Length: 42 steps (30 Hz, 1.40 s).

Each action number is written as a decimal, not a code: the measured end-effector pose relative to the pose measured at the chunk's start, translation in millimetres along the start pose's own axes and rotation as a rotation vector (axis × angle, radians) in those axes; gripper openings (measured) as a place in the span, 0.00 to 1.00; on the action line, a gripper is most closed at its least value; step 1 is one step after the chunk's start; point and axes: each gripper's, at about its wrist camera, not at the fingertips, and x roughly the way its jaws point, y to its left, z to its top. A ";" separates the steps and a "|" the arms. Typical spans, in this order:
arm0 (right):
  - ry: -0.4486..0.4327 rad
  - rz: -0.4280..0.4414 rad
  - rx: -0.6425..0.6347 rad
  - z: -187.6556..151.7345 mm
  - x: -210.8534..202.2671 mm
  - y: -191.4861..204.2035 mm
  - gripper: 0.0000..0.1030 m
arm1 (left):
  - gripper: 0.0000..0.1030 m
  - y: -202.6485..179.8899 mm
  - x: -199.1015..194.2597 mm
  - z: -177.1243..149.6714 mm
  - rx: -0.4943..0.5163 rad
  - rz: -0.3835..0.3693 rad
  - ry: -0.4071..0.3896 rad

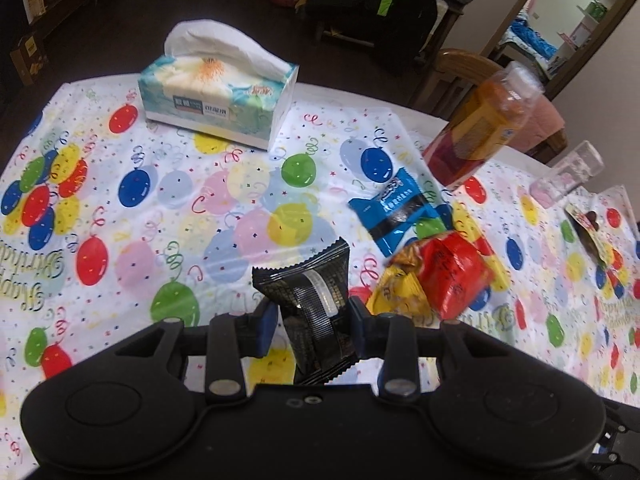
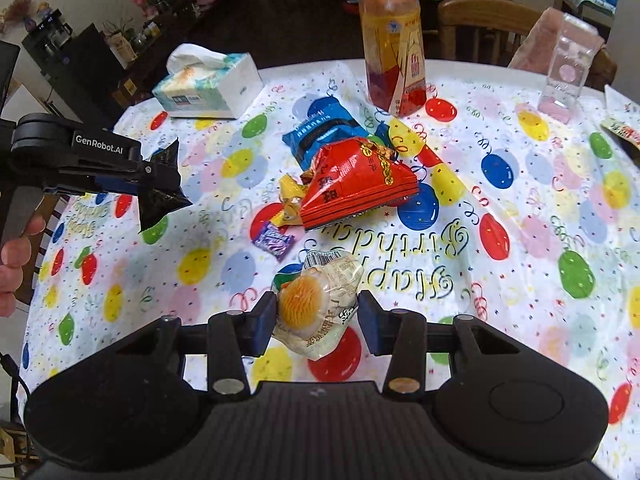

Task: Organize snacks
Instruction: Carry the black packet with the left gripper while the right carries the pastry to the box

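Note:
My left gripper [image 1: 313, 316] is shut on a black snack packet [image 1: 316, 304] and holds it above the balloon tablecloth [image 1: 160, 208]. The right wrist view shows that gripper [image 2: 160, 176] from the side with the black packet [image 2: 162, 196] in the air. My right gripper [image 2: 317, 320] is shut on a clear-wrapped pastry [image 2: 316, 304] with a yellow centre, low over the cloth. A red snack bag [image 2: 356, 184], a blue packet [image 2: 324, 132], a yellow packet [image 2: 290, 200] and a purple candy [image 2: 274, 240] lie in a loose pile mid-table.
A tall drink bottle [image 2: 390, 48] and a clear plastic box [image 2: 566, 68] stand at the far side. A tissue box [image 2: 208, 84] sits far left. Another snack [image 2: 620, 128] lies at the right edge. A wooden chair [image 2: 480, 20] is behind the table. A hand [image 2: 16, 256] shows at left.

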 end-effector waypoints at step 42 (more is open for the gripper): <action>-0.008 0.011 0.023 -164.5 -96.8 80.4 0.18 | 0.34 -14.3 -112.2 -205.8 0.379 -0.171 0.068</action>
